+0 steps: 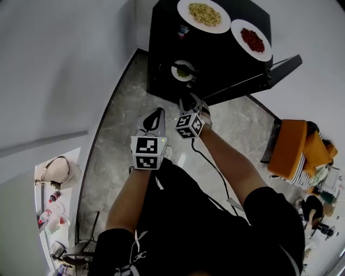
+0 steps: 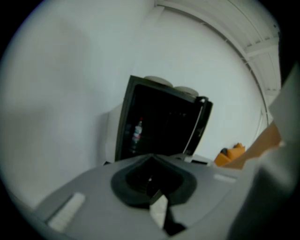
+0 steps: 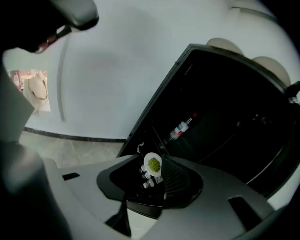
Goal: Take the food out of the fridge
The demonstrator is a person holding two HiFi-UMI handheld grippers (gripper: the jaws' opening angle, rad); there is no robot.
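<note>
My left gripper point(image 1: 156, 116) hangs pinched shut and empty, at seven o'clock of my right gripper point(image 1: 190, 99), whose jaws stand wide with nothing between them. At twelve o'clock the small round white plate of green food point(image 1: 183, 71) sits inside the open black box-shaped fridge point(image 1: 215, 59); a white plate of yellow food point(image 1: 204, 14) and a white plate of red food point(image 1: 251, 39) already rest on top. I judge this the approach: next, straddle the green plate's rim and close

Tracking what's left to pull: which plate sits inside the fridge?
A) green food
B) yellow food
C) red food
A: the plate of green food sits on a shelf inside the open fridge; the plate of yellow food and the plate of red food rest on its top.
</note>
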